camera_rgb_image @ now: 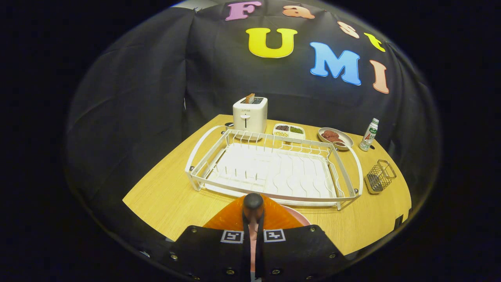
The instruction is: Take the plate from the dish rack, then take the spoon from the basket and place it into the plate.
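- Booth wall: black cloth [137, 98] hangs in folds behind and to the left of the table.
- Surface: a light wood-grain tabletop [164, 196] with a curved far edge carries every item.
- White two-slot toaster [249, 114]: stands at the far edge, behind the rack's left end. A brown bread slice [250, 98] protrudes from one slot.
- White wire dish rack on a ribbed white drip tray [274, 172]: sits mid-table, long side facing the fingers. Its slots are vacant.
- Gripper [253, 219]: the two fingers are clenched together on the spoon, which sits in the narrow gap between them.
- Spoon with a dark rounded end and reddish-brown stem [253, 201]: held between the fingers. Its long axis runs forward along them, with the dark end pointing at the rack's near rail. It cannot be told which end is the bowl.
- Pink round plate [299, 216]: lies on the table just below and right of the fingertips, in front of the rack, mostly hidden by the fingers.
- White compartment tray of dark, green and yellow foods [289, 131]: just right of the toaster.
- Tan shallow bowl [346, 138] of reddish-brown pieces: beyond the rack's right end.
- White bottle with a green label [369, 135]: upright, just right of the bowl.
- Grey wire mesh basket [379, 177]: stands right of the rack, apart from it.
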The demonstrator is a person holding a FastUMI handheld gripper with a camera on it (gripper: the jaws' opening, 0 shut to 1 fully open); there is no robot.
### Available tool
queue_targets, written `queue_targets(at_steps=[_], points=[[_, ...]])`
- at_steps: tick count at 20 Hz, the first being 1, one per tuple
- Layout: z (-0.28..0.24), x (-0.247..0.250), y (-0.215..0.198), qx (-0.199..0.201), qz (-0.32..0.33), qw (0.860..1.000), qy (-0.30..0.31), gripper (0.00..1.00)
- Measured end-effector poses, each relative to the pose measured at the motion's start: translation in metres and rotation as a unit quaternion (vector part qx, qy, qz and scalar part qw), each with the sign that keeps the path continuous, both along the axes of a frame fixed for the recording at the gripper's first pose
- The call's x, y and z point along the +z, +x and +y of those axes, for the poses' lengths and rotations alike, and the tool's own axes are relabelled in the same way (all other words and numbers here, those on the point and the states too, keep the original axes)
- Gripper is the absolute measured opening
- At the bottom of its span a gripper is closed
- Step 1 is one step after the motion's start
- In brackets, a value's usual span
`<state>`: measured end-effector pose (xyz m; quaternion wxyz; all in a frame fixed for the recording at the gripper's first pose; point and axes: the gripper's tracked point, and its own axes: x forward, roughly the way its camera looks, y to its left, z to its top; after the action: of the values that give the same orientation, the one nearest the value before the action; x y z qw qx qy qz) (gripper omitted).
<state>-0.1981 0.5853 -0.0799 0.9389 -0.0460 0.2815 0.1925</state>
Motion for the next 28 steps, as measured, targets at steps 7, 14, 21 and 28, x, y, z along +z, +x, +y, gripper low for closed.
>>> queue_targets(at_steps=[7, 14, 21, 28], points=[[0.009, -0.013, -0.002, 0.016, 0.010, 1.000, -0.009, 0.05], [-0.002, -0.007, 0.007, -0.002, -0.007, 1.000, -0.023, 0.21], [-0.028, 0.015, 0.016, -0.046, -0.017, 0.999, -0.014, 0.35], [-0.033, 0.040, 0.024, -0.062, -0.038, 0.997, -0.008, 0.35]])
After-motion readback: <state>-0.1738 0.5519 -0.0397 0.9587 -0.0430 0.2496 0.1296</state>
